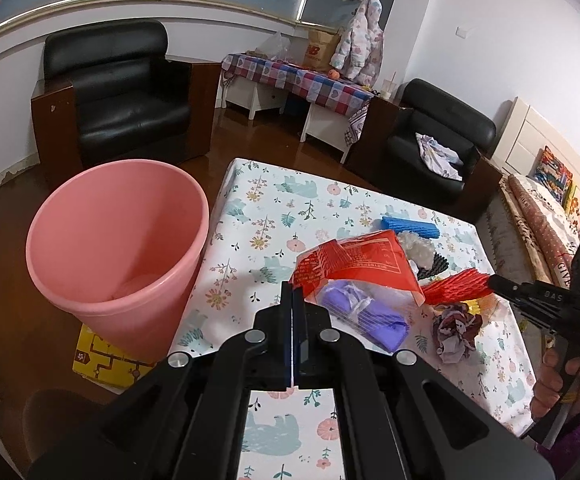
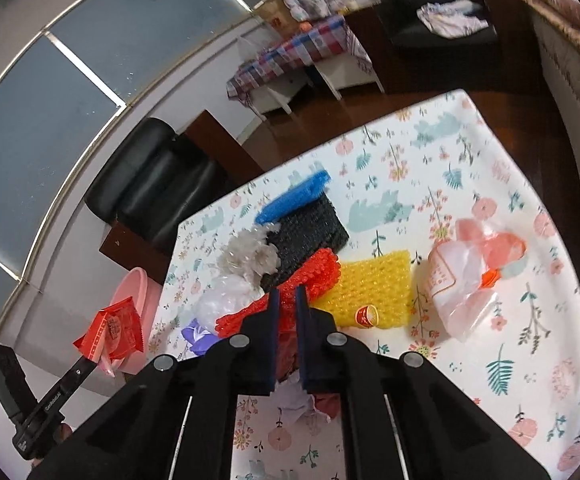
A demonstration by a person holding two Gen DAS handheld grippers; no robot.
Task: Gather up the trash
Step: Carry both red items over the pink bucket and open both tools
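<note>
The left gripper (image 1: 292, 292) is fully closed on the edge of a red plastic bag (image 1: 353, 264), at centre frame in the left wrist view. The pink bin (image 1: 118, 236) stands at left, beside the floral tablecloth (image 1: 258, 216). The right gripper (image 2: 285, 300) is closed on the red foam net (image 2: 313, 276), at centre of the right wrist view. A yellow foam net (image 2: 373, 284) touches it on the right; black (image 2: 309, 232) and blue (image 2: 293, 196) nets lie above.

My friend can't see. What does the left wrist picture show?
The left tool pinches a red plastic bag above a flowery tablecloth strewn with trash. A pink bin stands on the floor just left of the table.
</note>
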